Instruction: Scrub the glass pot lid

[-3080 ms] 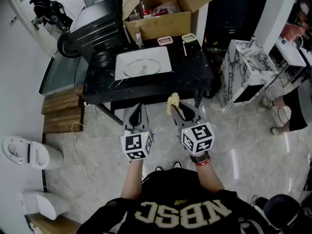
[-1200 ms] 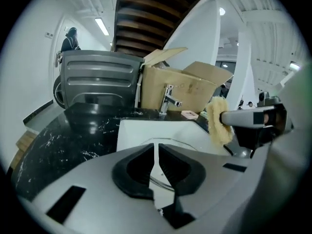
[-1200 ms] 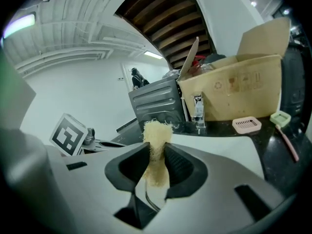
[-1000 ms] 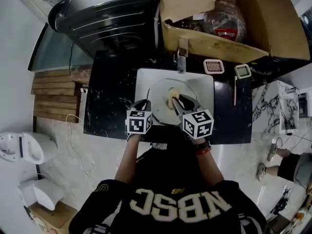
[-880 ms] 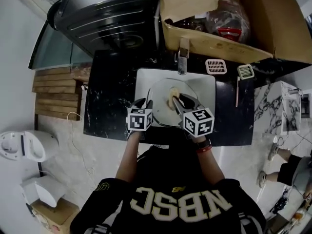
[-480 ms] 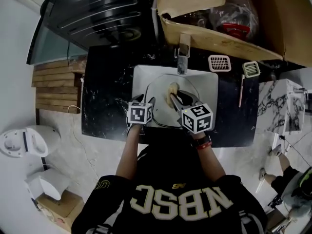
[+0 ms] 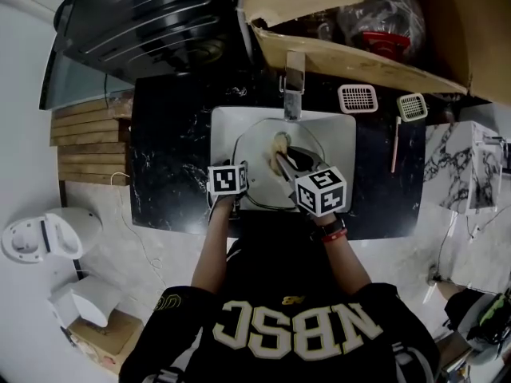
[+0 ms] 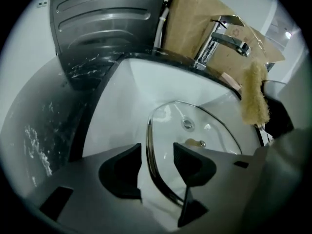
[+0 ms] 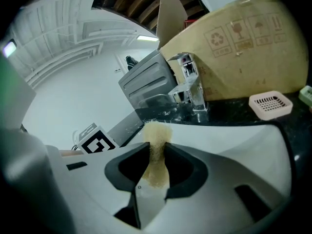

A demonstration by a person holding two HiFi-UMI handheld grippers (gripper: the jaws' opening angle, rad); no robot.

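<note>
A round glass pot lid (image 7: 279, 168) with a metal rim lies in the white sink basin (image 7: 339, 130). My left gripper (image 7: 239, 167) is at the lid's left edge. In the left gripper view, my left gripper (image 8: 157, 165) is open. The lid's rim (image 8: 150, 147) runs between the dark pads (image 8: 122, 172) with a gap on each side. My right gripper (image 7: 285, 159) hovers over the lid's middle, shut on a yellow sponge (image 7: 280, 144). In the right gripper view, the sponge (image 9: 156, 152) is squeezed thin between the jaws of that gripper (image 9: 156, 165). From the left gripper view the sponge (image 8: 253, 99) hangs at the right.
A chrome faucet (image 7: 292, 82) stands at the basin's far edge, with an open cardboard box (image 7: 359, 46) behind it. Two small slotted covers (image 7: 357, 98) (image 7: 412, 106) and a thin stick (image 7: 394, 144) lie on the black marble counter (image 7: 168, 158). A dark appliance (image 7: 152, 22) stands at the back left.
The person has stepped up to the sink from the floor in front. Both grippers now reach over the basin. Over the last second they have crept slightly further over the lid.
</note>
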